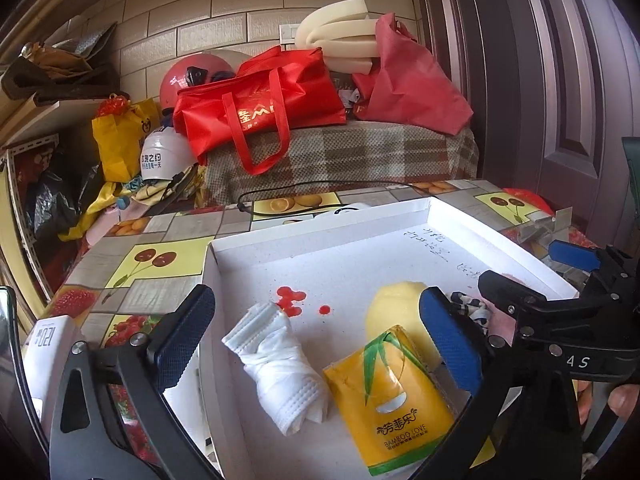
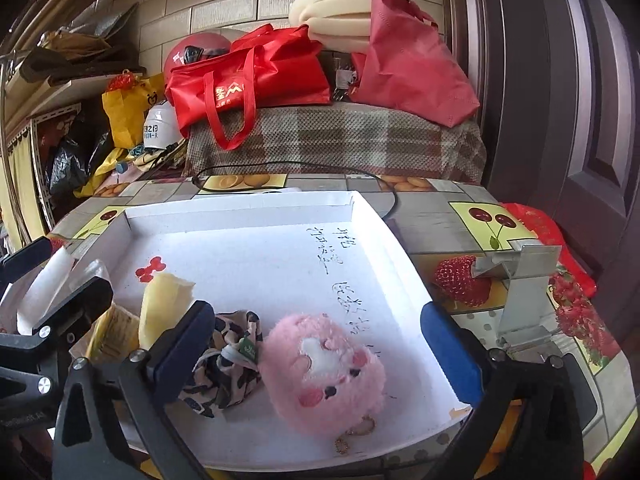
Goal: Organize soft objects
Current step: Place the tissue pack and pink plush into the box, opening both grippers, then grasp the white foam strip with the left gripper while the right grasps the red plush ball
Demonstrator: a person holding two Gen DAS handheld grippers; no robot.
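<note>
A shallow white cardboard tray [image 1: 320, 248] lies on the fruit-print table and holds the soft objects. In the left wrist view my left gripper [image 1: 320, 344] is open over a rolled white cloth [image 1: 280, 372] and a yellow tissue pack [image 1: 388, 400], with a yellow sponge [image 1: 394, 304] behind. In the right wrist view my right gripper [image 2: 320, 348] is open around a pink plush toy [image 2: 324, 372] and a leopard-print fabric pouch [image 2: 220, 364]. The sponge [image 2: 164, 304] shows at the left. The tray rim [image 2: 240, 204] runs across the back.
A black cable [image 2: 288, 168] lies behind the tray. A metal bracket [image 2: 520, 300] stands at the table's right edge. Behind the table sit a plaid-covered surface [image 1: 340, 156], red bags [image 1: 260, 96], helmets and foam strips. A white box [image 1: 52, 336] lies left of the tray.
</note>
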